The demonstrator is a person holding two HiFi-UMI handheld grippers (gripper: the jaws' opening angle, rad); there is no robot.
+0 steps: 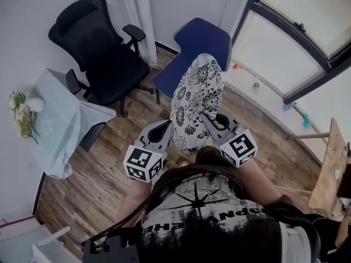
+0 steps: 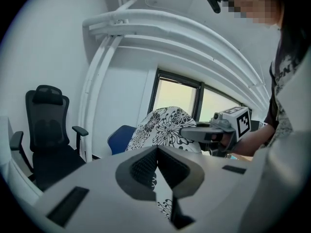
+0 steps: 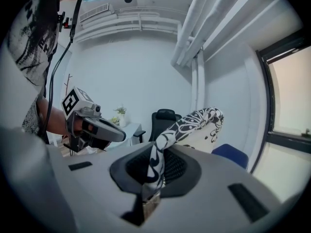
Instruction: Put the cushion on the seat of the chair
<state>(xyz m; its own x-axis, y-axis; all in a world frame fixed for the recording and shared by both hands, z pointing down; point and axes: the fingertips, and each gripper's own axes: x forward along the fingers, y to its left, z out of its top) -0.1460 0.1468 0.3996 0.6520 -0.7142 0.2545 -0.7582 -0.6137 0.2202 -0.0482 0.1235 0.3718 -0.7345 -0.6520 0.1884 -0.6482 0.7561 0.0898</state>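
A white cushion (image 1: 196,100) with a black flower print hangs upright between my two grippers, above the front edge of a blue chair's seat (image 1: 173,73). My left gripper (image 1: 166,129) is shut on the cushion's lower left edge, and my right gripper (image 1: 207,119) is shut on its right edge. In the left gripper view the jaws (image 2: 156,154) pinch the fabric, with the cushion (image 2: 163,125) rising behind them and the blue chair (image 2: 119,139) beyond it. In the right gripper view the jaws (image 3: 155,165) clamp a fold of the cushion (image 3: 194,123).
A black office chair (image 1: 101,53) stands left of the blue chair. A small table with a pale cloth (image 1: 57,122) and flowers (image 1: 22,114) is at far left. A window (image 1: 296,32) runs along the right wall, and a wooden frame (image 1: 329,169) stands at right.
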